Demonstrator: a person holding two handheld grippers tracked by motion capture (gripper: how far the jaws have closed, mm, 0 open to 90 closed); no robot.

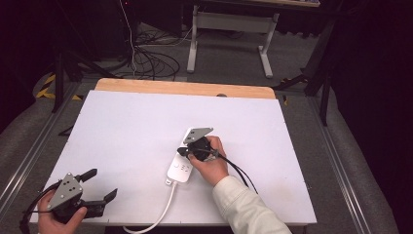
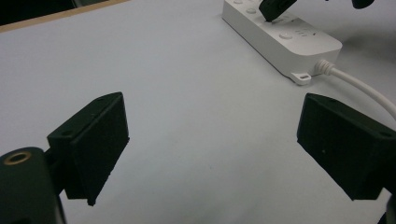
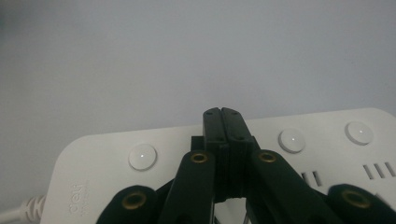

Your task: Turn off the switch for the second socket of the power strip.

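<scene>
A white power strip [image 1: 181,168] lies near the middle of the white table [image 1: 126,126], and its white cord [image 1: 163,207] runs off toward the near edge. My right gripper [image 1: 185,151] is shut with nothing between its jaws. Its joined tips [image 3: 222,114] point down at the strip's top [image 3: 102,149], in the row of round buttons between one [image 3: 142,157] and another [image 3: 291,140]. Whether they press on it I cannot tell. My left gripper [image 1: 102,184] stands open at the table's near left corner. It [image 2: 212,126] faces the strip [image 2: 280,39] across bare tabletop.
A wooden strip [image 1: 185,87] borders the table's far edge. Beyond it, black cables [image 1: 151,61] lie on the floor beside a white table frame [image 1: 229,29]. Metal rails [image 1: 29,156] run along both sides of the table.
</scene>
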